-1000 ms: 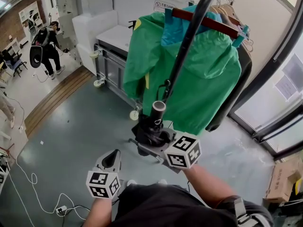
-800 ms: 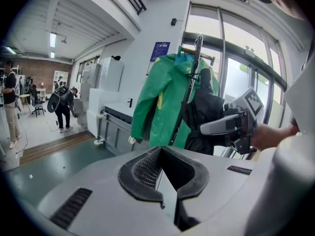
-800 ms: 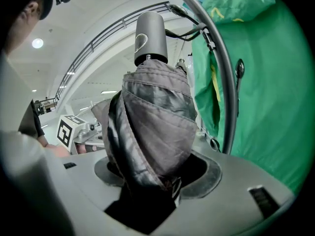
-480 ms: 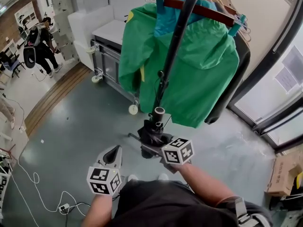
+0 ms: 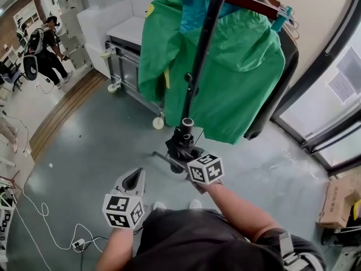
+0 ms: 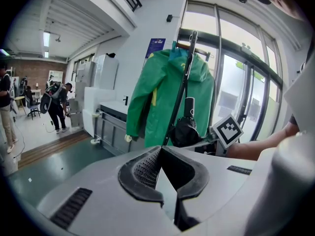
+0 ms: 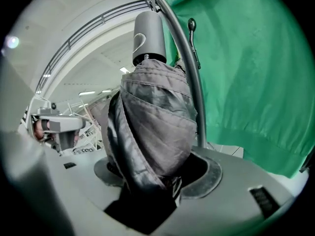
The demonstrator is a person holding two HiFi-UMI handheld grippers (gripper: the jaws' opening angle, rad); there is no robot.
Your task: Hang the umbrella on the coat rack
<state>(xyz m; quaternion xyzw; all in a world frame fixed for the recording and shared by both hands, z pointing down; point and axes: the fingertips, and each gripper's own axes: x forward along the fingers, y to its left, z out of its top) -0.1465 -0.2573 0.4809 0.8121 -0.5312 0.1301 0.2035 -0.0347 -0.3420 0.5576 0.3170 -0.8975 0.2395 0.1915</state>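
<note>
1 folded dark umbrella [image 5: 179, 144], upright, gray handle [image 5: 188, 123] at the top. We find it clamped low on its bunched cloth by the right tongs [image 5: 181, 158], whose jaws stand wide with the fabric pressed between them. It is held above the floor, just beside the black pole of the coat rack [image 5: 200, 55].

1 green jacket [image 5: 237, 78] on a wooden hanger [image 5: 242, 0], directly behind the pole.

1 left tongs [image 5: 133, 180], lower and to the left, well apart from the umbrella. We note its jaws closed together with nothing between them.

1 metal cart [image 5: 127, 66] on wheels, beyond the jacket.

1 cardboard box [image 5: 338, 205] at the right edge.

1 person [image 5: 42, 49] standing far off at the left.
</note>
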